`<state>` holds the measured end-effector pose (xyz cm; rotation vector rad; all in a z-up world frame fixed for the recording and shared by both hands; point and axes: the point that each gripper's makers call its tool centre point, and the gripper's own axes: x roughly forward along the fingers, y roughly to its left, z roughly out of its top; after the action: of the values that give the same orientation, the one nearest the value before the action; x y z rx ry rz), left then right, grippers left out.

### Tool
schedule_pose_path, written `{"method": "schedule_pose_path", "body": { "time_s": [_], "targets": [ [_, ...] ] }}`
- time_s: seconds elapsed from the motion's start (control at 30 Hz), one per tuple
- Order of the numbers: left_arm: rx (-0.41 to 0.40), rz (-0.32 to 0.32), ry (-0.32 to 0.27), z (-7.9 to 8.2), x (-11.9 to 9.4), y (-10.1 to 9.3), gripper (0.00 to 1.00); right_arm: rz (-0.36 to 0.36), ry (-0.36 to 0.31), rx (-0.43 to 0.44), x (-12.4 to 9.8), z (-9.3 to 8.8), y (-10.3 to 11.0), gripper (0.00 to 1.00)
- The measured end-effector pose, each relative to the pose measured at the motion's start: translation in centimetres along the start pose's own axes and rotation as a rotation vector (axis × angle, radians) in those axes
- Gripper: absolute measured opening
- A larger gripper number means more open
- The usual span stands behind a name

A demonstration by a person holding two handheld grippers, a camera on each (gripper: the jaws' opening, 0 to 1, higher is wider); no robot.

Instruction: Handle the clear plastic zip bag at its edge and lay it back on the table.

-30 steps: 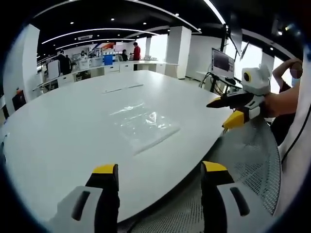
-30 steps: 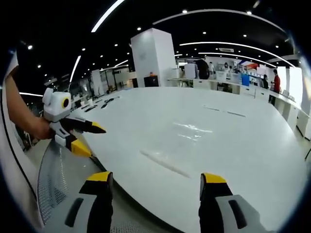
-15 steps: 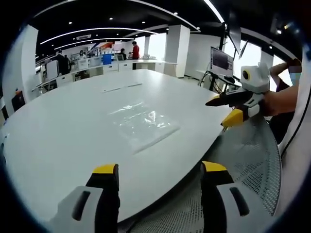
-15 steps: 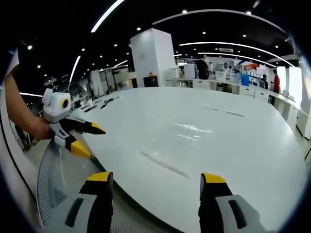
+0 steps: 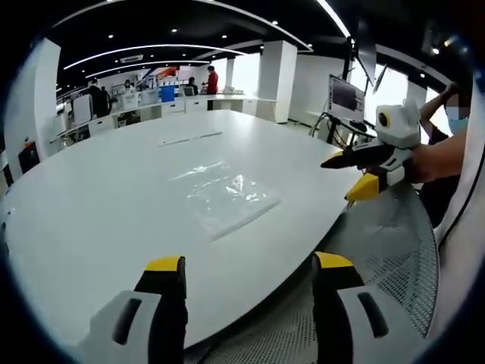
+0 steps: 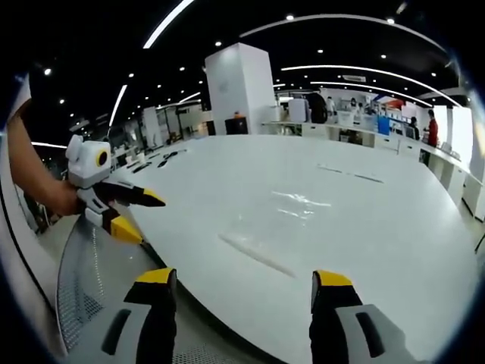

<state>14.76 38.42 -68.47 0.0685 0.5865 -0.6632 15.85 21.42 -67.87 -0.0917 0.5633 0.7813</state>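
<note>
White and wide, the surface (image 5: 91,205) takes most of both views, and an open office with pillars and ceiling lights stands behind it. Nearest to the camera in the left gripper view, the fingers (image 5: 167,292) of the left gripper (image 5: 250,269) are wide apart and hold nothing; they wait at the near rim of the surface, over a grey mesh chair (image 5: 386,250). The right gripper (image 6: 242,284) is the same in its own view, with its fingers (image 6: 327,292) spread and empty. I judge both are held back off the surface because the bag is not yet approached. Each view also shows the other gripper from the side, a little open, which its own camera cannot show so well. Further in, the clear plastic zip bag (image 5: 227,199) lies flat near the middle of the surface, apart from both grippers. The left gripper view gives its outline and its near edge clearly; in the right gripper view the bag (image 6: 299,206) is perhaps only a few glints. Far behind, people stand at desks (image 5: 189,102).
</note>
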Motion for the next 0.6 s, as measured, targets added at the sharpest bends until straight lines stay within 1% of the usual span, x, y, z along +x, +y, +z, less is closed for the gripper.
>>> {"method": "schedule_pose_path", "body": {
  "time_s": [0.3, 0.6],
  "targets": [
    [-0.005, 0.000, -0.009, 0.14, -0.08, 0.35, 0.65, -0.009, -0.005, 0.010, 0.07, 0.15, -0.29, 0.72],
    [-0.007, 0.004, -0.022, 0.48, -0.17, 0.23, 0.64, -0.006, -0.005, 0.004, 0.04, 0.21, -0.14, 0.72]
  ]
}}
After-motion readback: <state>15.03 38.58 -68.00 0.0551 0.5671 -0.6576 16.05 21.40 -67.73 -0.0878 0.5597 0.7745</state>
